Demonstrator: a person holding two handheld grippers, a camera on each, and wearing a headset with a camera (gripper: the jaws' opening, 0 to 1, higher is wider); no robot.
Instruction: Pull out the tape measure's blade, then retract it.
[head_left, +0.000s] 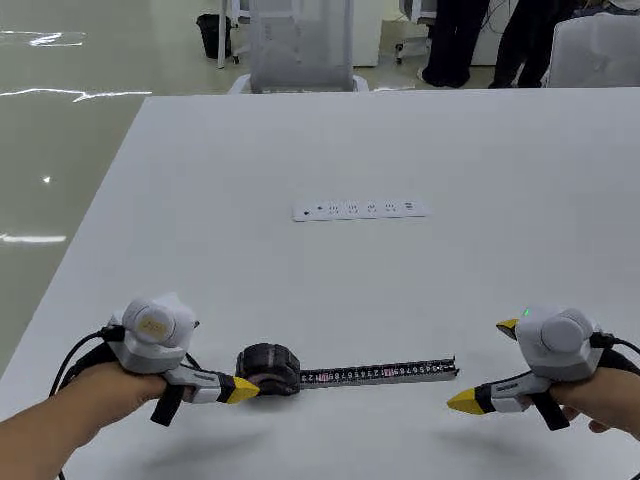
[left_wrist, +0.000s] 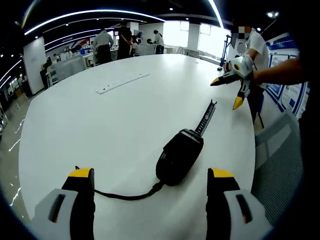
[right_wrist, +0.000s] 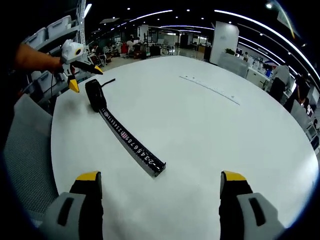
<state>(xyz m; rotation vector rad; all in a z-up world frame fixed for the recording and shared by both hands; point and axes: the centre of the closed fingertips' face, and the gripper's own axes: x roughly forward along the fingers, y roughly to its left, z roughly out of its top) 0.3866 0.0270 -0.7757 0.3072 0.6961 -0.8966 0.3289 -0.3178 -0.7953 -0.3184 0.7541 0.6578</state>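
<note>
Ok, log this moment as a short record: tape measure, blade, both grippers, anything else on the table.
Case: black, lying on the white table
Blade: pulled out, flat on the table, running from the case towards the right gripper
Left gripper: open, case just ahead between its jaws, not closed on it
Right gripper: open, blade's end ahead of its jaws, apart from them
Lanyard: black cord trailing from the case
Also on table: white power strip, farther back

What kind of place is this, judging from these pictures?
Probably an open-plan office or lab: a large white table, an office chair behind it, long ceiling light strips, and people standing among desks.
</note>
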